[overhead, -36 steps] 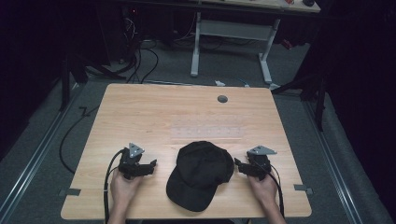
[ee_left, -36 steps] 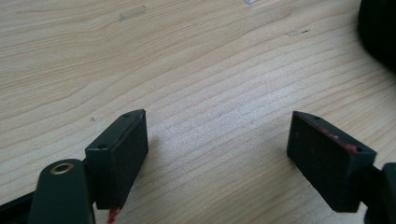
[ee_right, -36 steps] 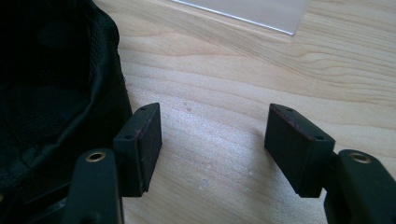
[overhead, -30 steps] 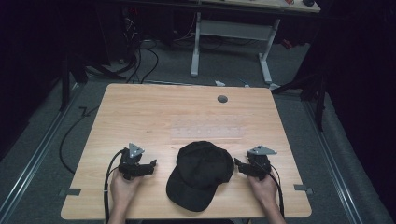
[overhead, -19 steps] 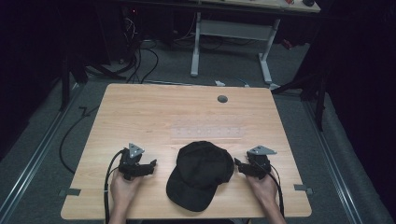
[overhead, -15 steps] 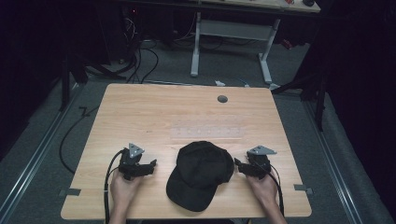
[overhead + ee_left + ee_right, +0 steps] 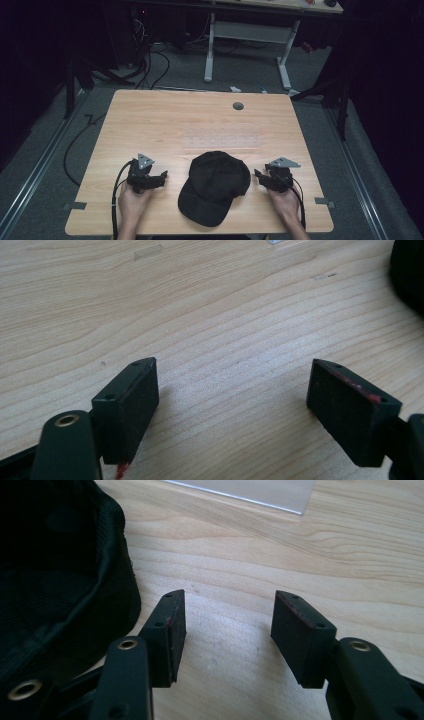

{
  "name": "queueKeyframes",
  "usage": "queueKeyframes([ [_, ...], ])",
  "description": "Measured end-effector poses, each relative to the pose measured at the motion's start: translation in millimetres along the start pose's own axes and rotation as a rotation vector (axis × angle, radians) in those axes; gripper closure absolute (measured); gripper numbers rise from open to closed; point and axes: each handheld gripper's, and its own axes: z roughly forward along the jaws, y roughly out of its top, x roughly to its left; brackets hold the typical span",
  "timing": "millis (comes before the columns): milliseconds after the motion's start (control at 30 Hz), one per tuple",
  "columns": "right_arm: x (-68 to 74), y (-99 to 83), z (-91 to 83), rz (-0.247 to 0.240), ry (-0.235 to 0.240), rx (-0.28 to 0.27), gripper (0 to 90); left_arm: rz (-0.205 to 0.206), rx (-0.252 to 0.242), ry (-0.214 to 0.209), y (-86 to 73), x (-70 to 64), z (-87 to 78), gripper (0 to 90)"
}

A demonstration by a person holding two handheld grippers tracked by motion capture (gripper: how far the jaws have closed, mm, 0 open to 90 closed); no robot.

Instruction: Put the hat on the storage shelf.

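The pale wooden desk [image 7: 165, 120] spans the middle of the high view. A black fabric baseball cap [image 7: 216, 186] lies at lower centre. Left tongs [image 7: 161, 177] rest lower left, right tongs [image 7: 258, 175] lower right, both spread apart, gripping nothing, flanking the cap.

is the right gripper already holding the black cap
No, the right gripper has its fingers spread open over bare table, with the black cap lying beside them, not between them.
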Motion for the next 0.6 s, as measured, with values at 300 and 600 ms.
queueKeyframes([
  [300, 4.5, -3.0, -17.2, 0.019, 0.043, -0.042, 49.0, 0.000, -0.001, 0.000, 0.0, 0.1, 0.0, 21.4],
  [600, 6.9, -5.1, -29.8, 0.044, 0.093, -0.063, 50.8, -0.004, -0.002, 0.000, 0.2, 0.3, -0.1, 21.8],
])
